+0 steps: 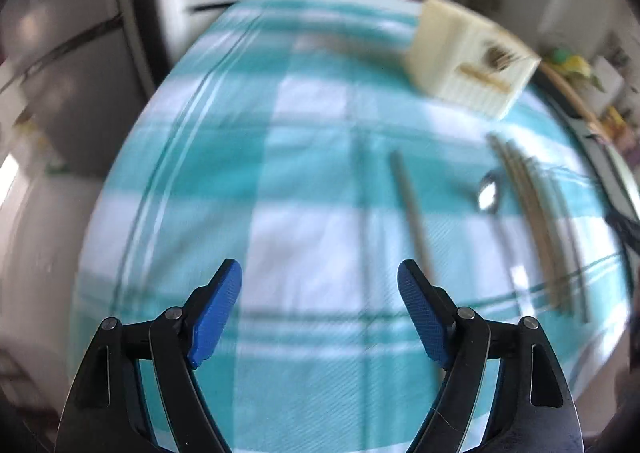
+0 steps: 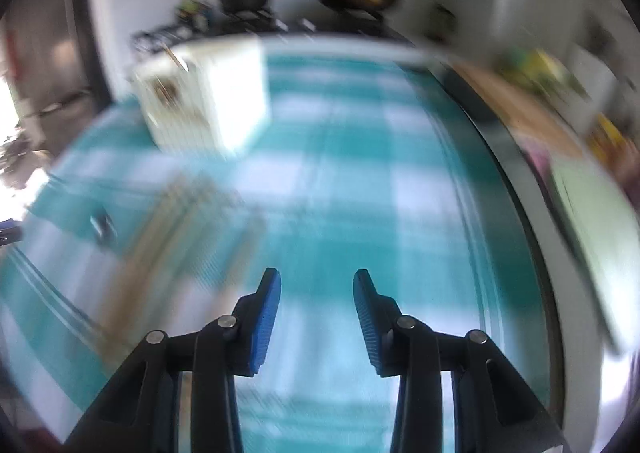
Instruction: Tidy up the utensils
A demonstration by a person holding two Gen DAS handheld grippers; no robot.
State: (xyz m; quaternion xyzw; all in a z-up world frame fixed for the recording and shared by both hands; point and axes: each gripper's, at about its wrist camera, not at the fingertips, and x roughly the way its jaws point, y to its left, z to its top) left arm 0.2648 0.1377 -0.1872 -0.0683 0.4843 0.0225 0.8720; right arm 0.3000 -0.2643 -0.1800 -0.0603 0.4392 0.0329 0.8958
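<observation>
Utensils [image 1: 532,213] mostly lie loose on the checked worktop [image 1: 304,157], a few already in the cream holder [image 1: 472,57]; left claw [image 1: 320,281] spread wide and empty; right claw [image 2: 317,291] part-open, empty; sorting looks barely begun.

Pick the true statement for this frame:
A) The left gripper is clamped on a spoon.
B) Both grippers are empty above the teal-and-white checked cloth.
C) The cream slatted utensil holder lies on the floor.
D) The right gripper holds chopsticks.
B: the left gripper and right gripper each show only teal-and-white checked cloth between their blue pads; the metal spoon lies loose on it.
</observation>
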